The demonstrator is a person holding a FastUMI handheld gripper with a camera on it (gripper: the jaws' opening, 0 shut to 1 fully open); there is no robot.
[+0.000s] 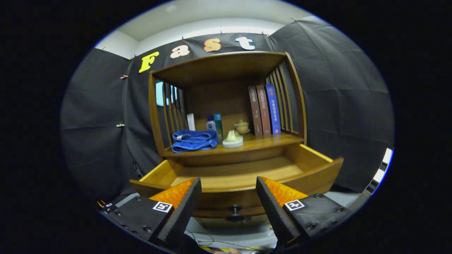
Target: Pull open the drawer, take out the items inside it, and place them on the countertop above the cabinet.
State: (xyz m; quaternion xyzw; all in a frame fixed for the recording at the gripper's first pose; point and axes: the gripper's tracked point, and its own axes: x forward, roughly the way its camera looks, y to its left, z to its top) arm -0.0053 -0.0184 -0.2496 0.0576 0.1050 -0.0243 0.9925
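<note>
Item: small brown wooden cabinet with slatted sides, standing against the black cloth wall. Its wide wooden drawer with a dark round knob stands pulled well out beneath the countertop shelf; the part of the drawer floor that shows is bare wood, with nothing seen lying in it, though the near strip behind the drawer front is hidden. On the countertop, left to right: a folded blue cloth; a white card behind it; two small bottles, one white with a blue cap and one teal; a cream-coloured object on a round white base; a small pale lidded pot; and three upright books, two brown and one blue, leaning against the right slats. Gripper: fingers spread wide, grasping nothing, held just in front of the drawer front, with the knob low between them. Step in hand, as judged: opening is done and removal looks complete or nearly so. The next move calls for looking down into the hidden near strip of the drawer to confirm that nothing remains.
</note>
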